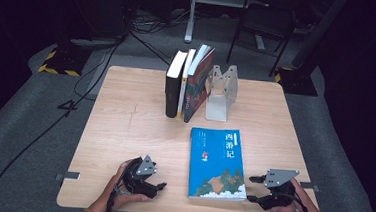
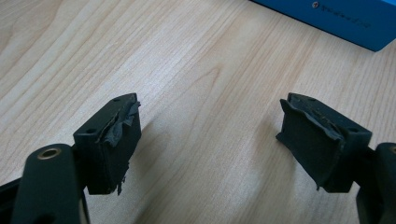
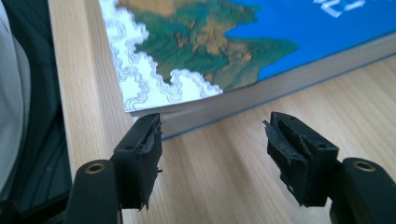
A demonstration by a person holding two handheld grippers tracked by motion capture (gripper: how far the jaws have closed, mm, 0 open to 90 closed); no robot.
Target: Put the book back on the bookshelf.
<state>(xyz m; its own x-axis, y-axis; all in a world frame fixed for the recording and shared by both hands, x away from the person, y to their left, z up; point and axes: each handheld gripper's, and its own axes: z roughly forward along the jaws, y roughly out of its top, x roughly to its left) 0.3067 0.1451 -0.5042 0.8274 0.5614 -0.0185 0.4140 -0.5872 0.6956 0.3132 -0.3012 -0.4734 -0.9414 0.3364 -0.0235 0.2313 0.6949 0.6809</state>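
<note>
Book (image 1: pixel 217 163), blue-covered, is lying flat at the near middle of the table (image 1: pixel 124 131), its near edge almost reaching the table's near rim. The right gripper (image 1: pixel 256 189) is sitting just right of the book's near right corner, jaws standing apart with nothing between them, pointing left at that corner. The left gripper (image 1: pixel 162 186) is resting near the book's left edge, jaws wide apart over bare wood, pointing right. Each hand is lying low on the near rim, forearms coming in from below. Bare tabletop is lying open on the left. Far off, upright books (image 1: pixel 187 83) are leaning beside a metal bookend (image 1: pixel 221 93).
</note>
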